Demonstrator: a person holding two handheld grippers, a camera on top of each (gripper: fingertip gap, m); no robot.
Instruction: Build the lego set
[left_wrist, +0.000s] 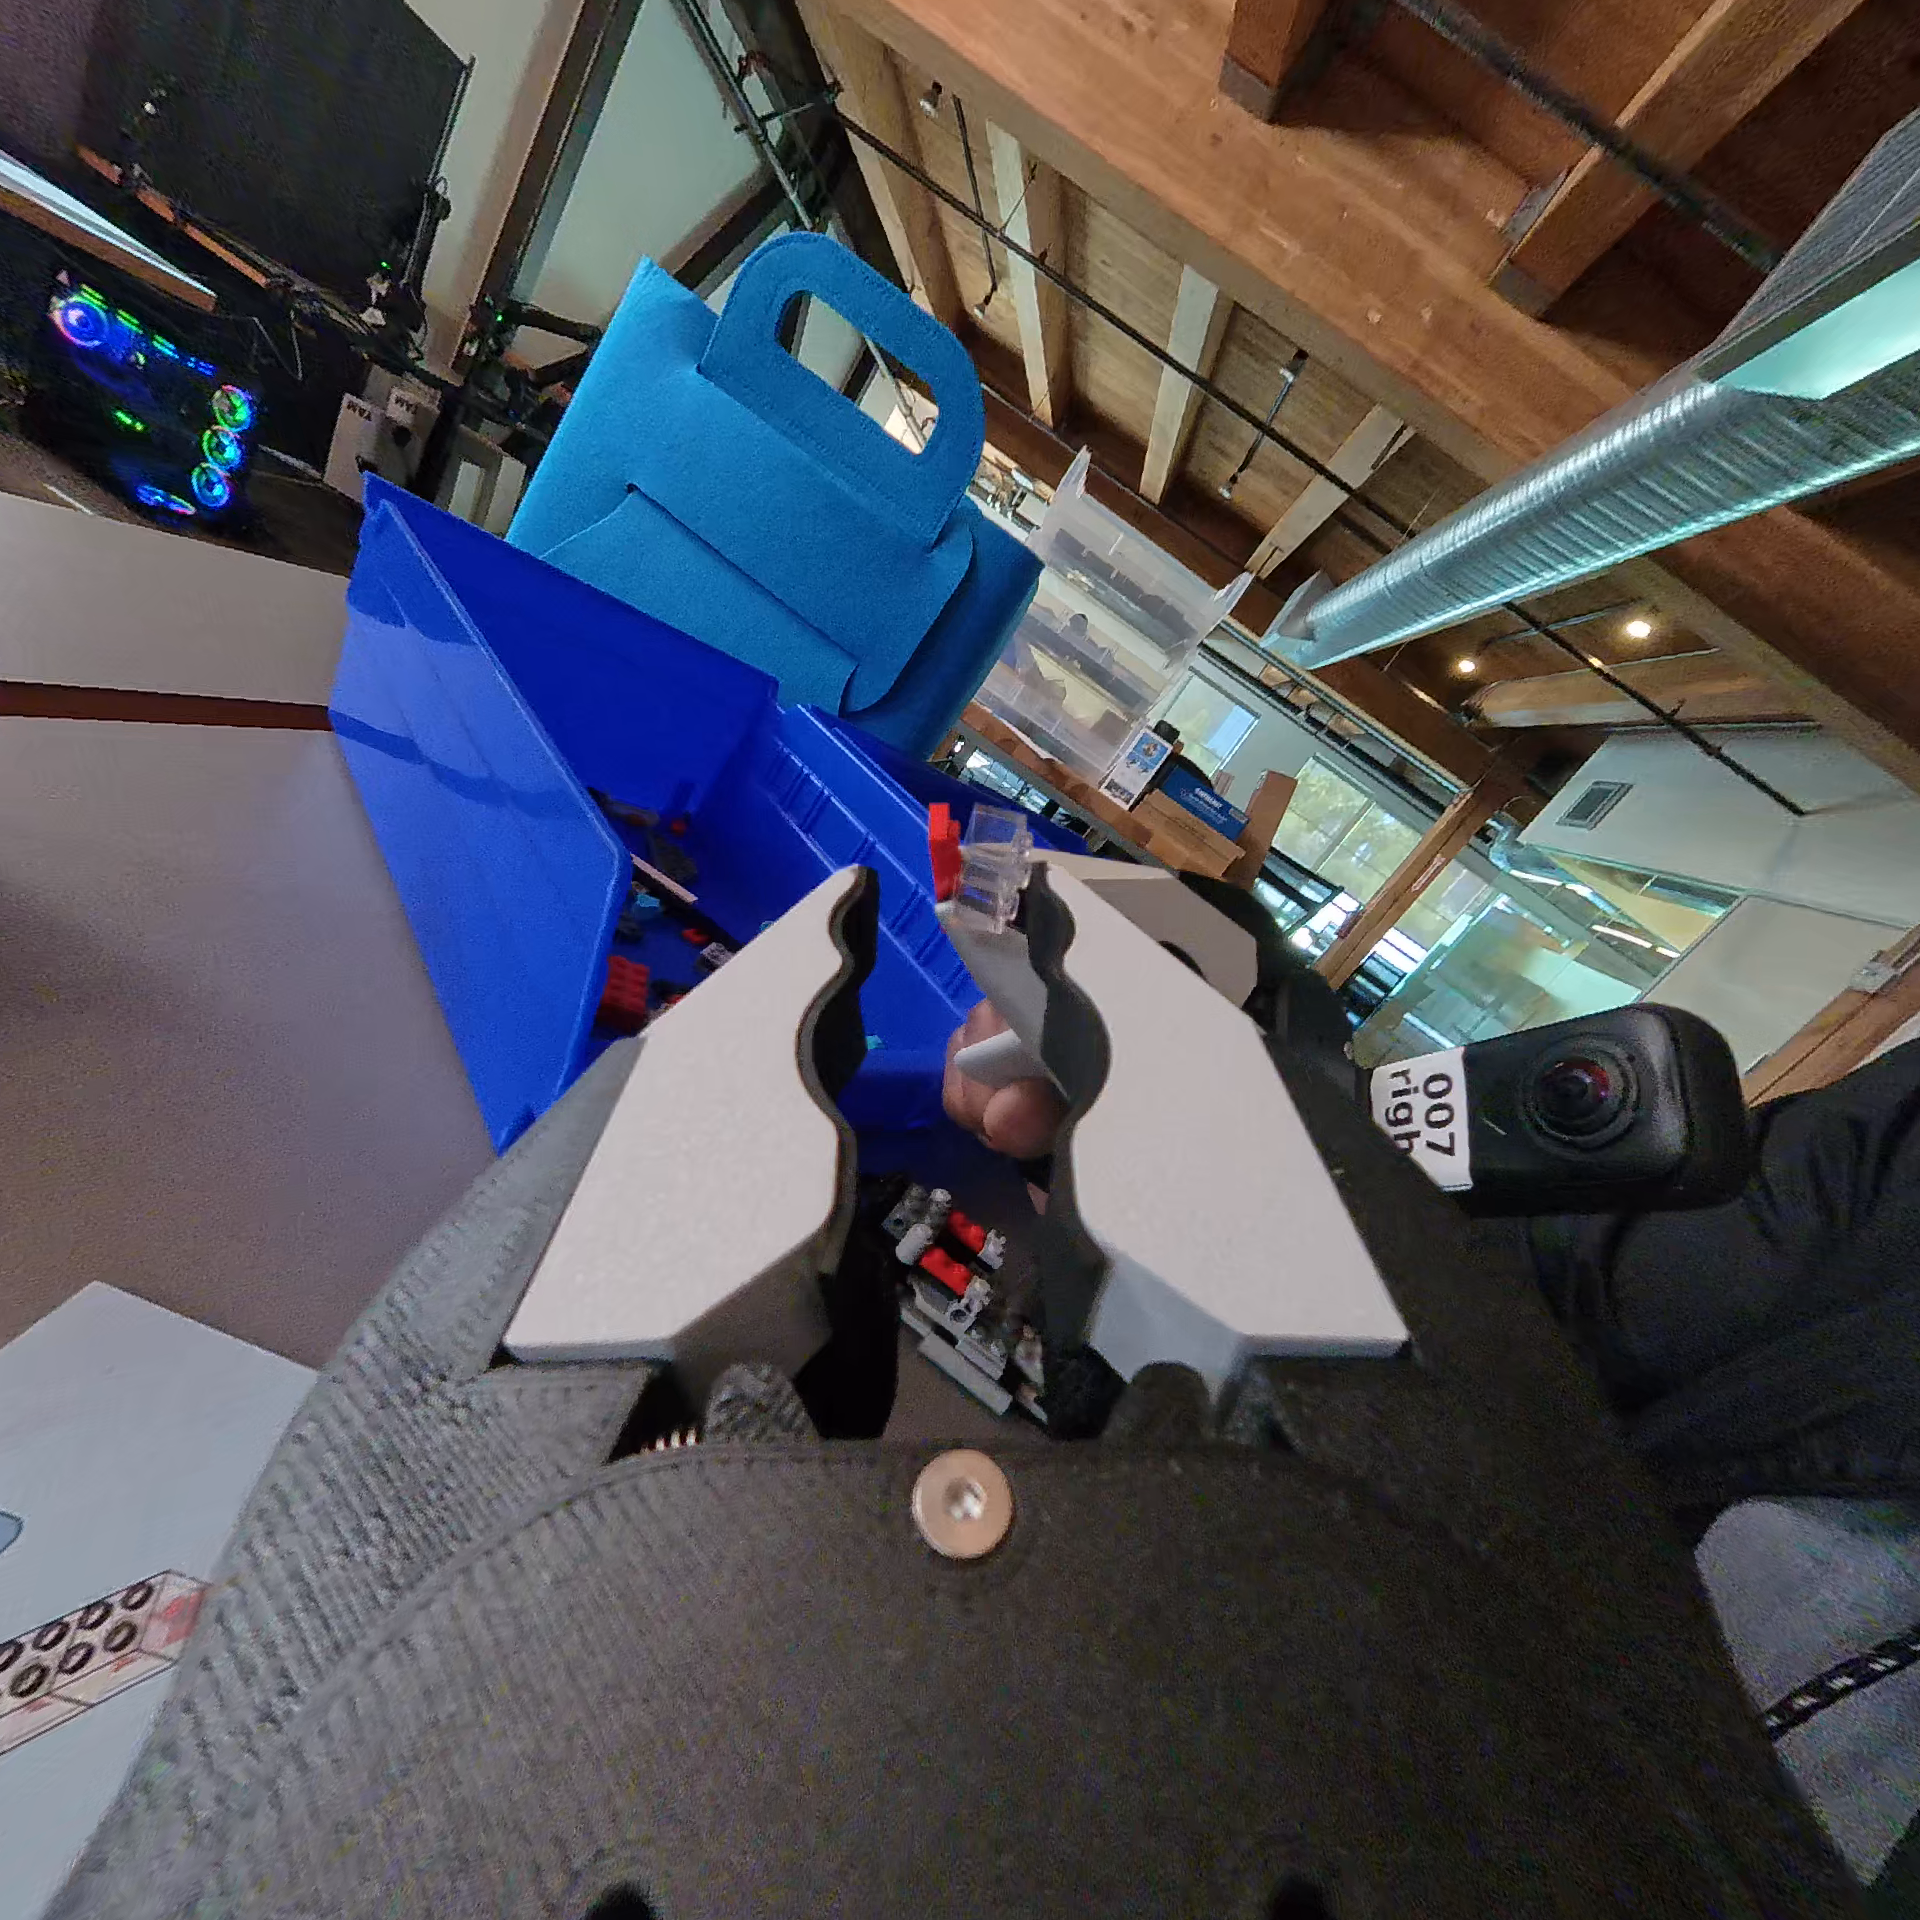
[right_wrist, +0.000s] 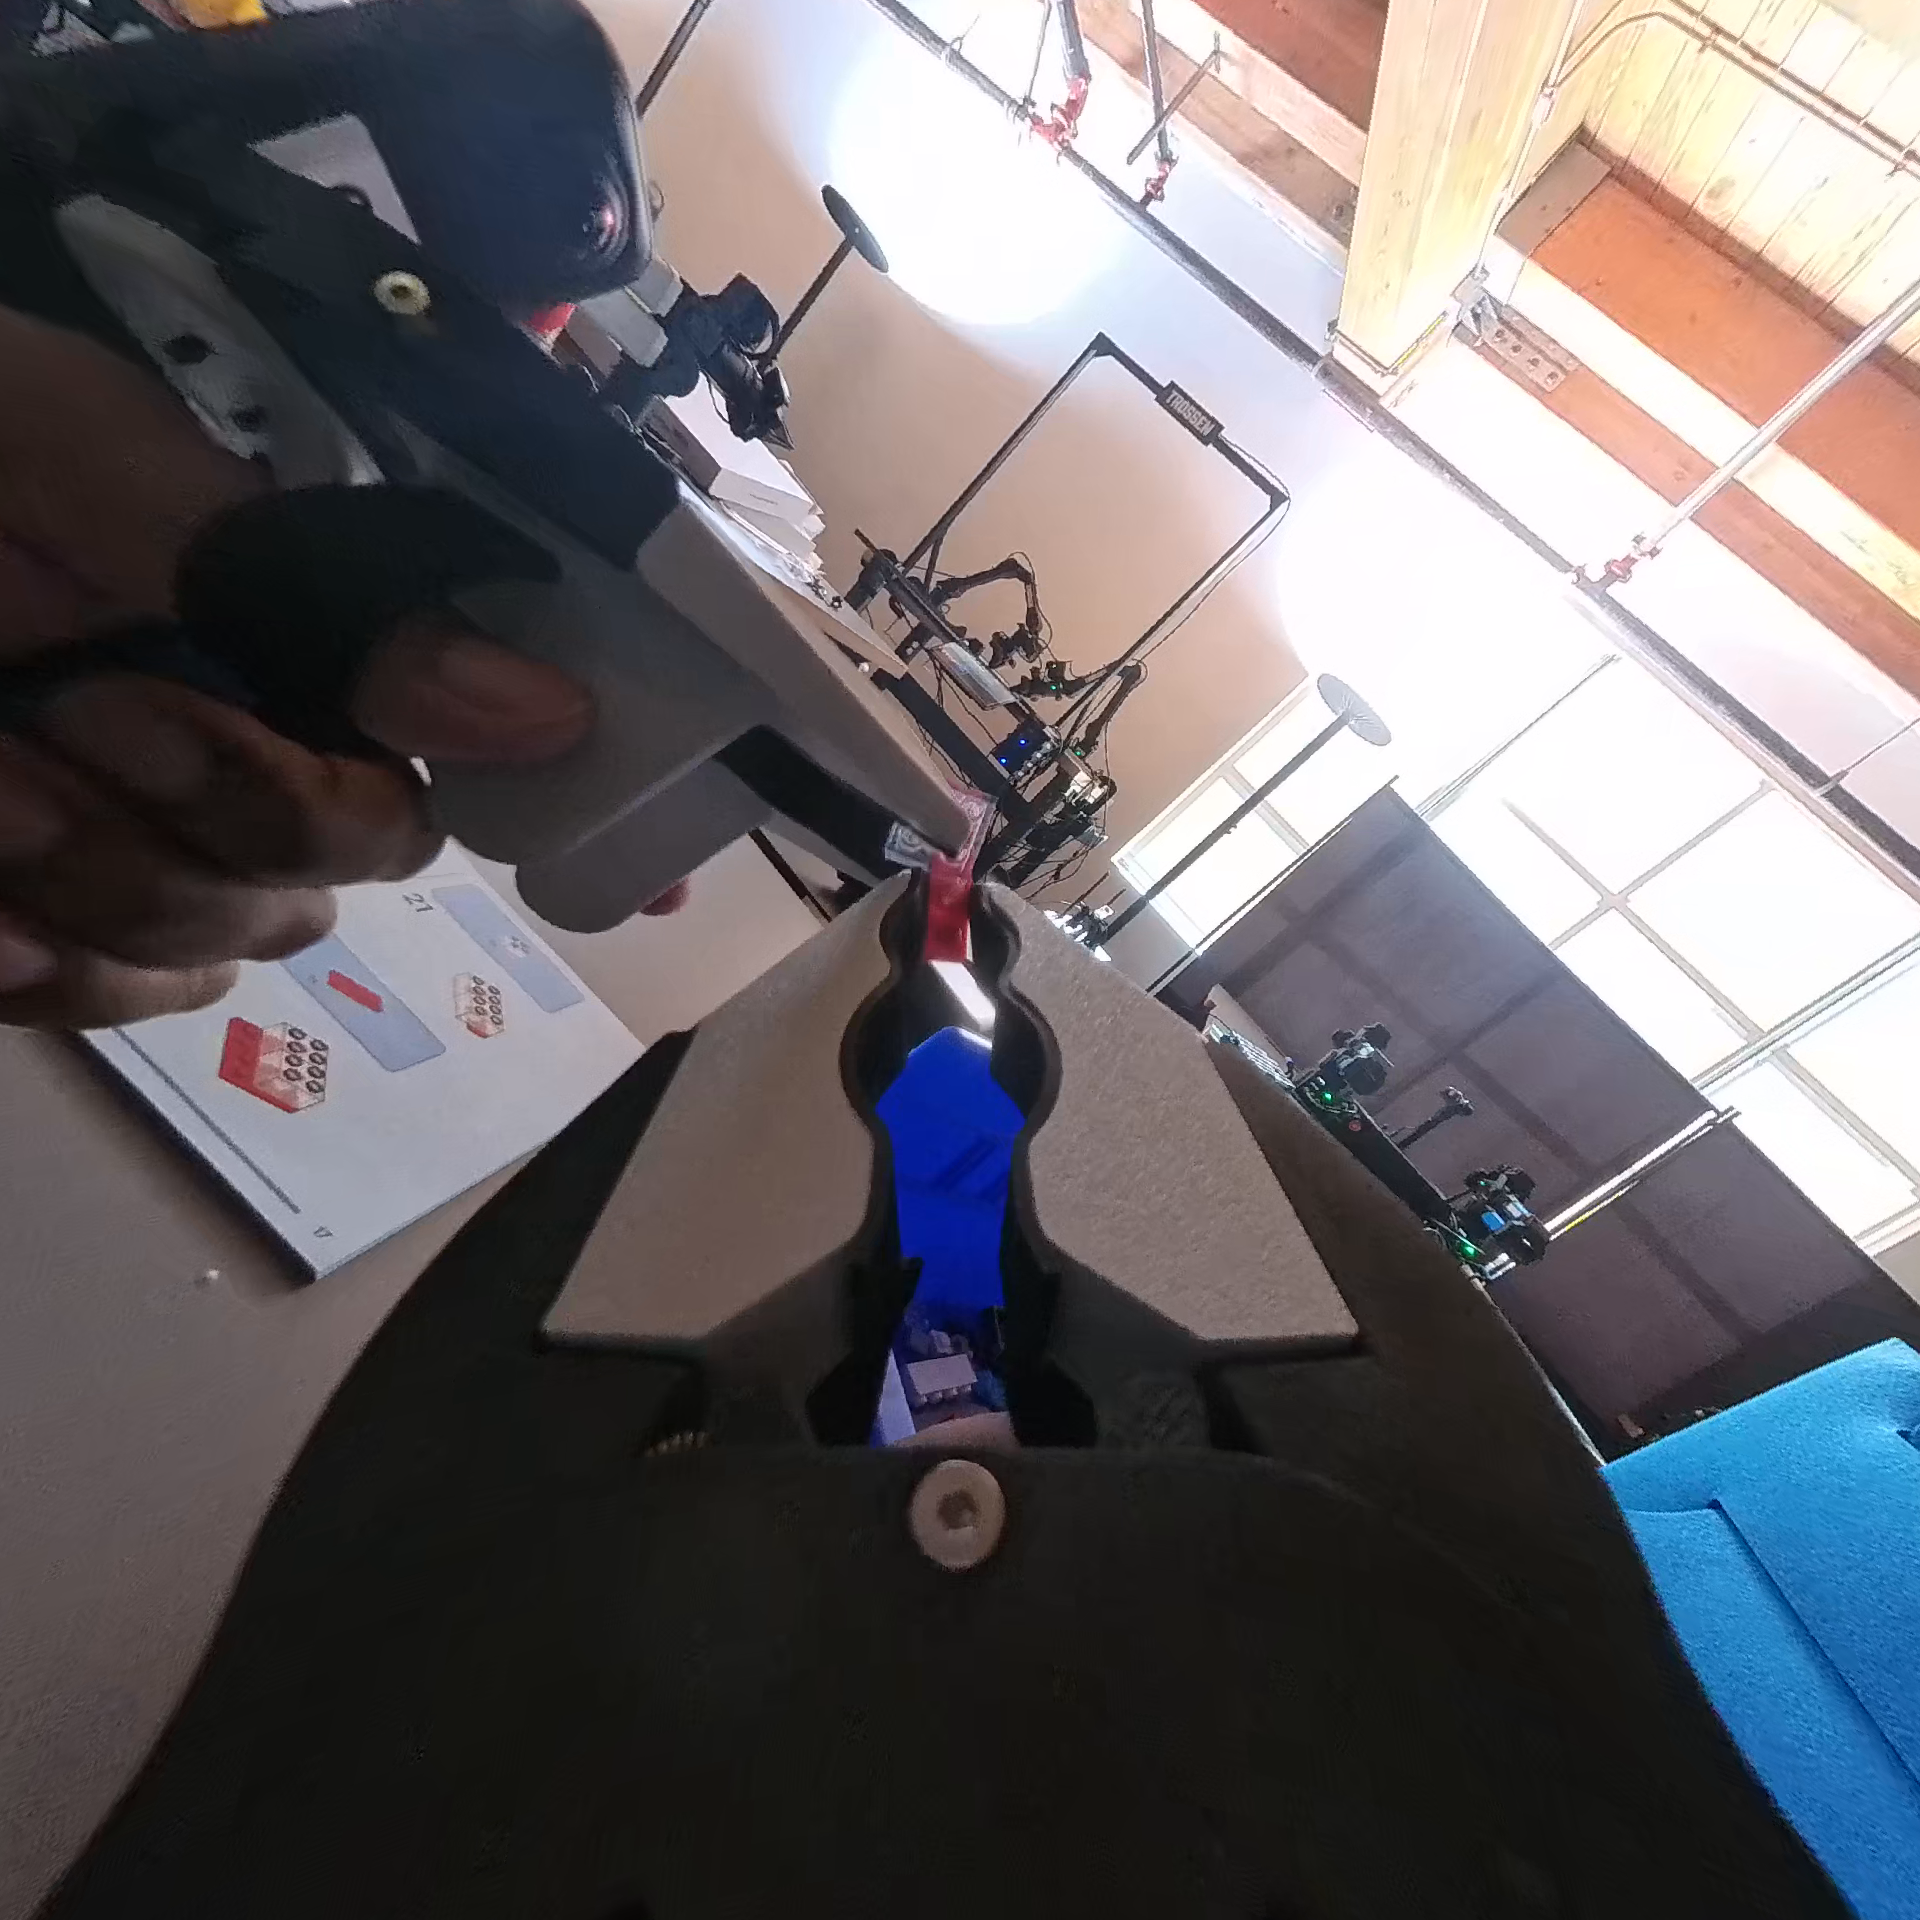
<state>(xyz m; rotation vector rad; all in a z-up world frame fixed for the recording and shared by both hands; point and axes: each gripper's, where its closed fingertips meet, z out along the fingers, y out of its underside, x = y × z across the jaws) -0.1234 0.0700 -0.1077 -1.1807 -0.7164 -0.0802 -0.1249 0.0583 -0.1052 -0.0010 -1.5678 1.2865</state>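
The grey tabletop (left_wrist: 156, 935) carries a blue felt bag (left_wrist: 769, 520) with a cut-out handle. It stands upright just behind an open blue bin (left_wrist: 478, 810). Loose bricks (left_wrist: 623, 987), red and dark, lie on the bin's floor.

An instruction booklet (right_wrist: 343, 1122) lies flat on the tabletop, open at a page of printed step numbers and drawings of a red and clear brick stack. Far back in the right wrist view stands a black metal frame (right_wrist: 1184, 416) bearing a small maker's plate.

The left tongs (left_wrist: 951, 873) point up and away over the bin, tilted. Their jaws stand apart, with blue bin wall showing through the gap. A hand (right_wrist: 156, 790) wraps the handle, one finger curled round the trigger.

The right tongs (right_wrist: 945, 894) come in from the opposite side, tip to tip with the left pair. Their camera housing carries a white sticker (left_wrist: 1423, 1112) with black writing.

Below the left tongs a partly built model (left_wrist: 961, 1288) of grey, red and black pieces lies on the tabletop.

The right tongs pinch a small red brick (right_wrist: 948, 925) at their very tips. A clear brick (left_wrist: 992, 862) sits against it, beside one inner pad of the left tongs.
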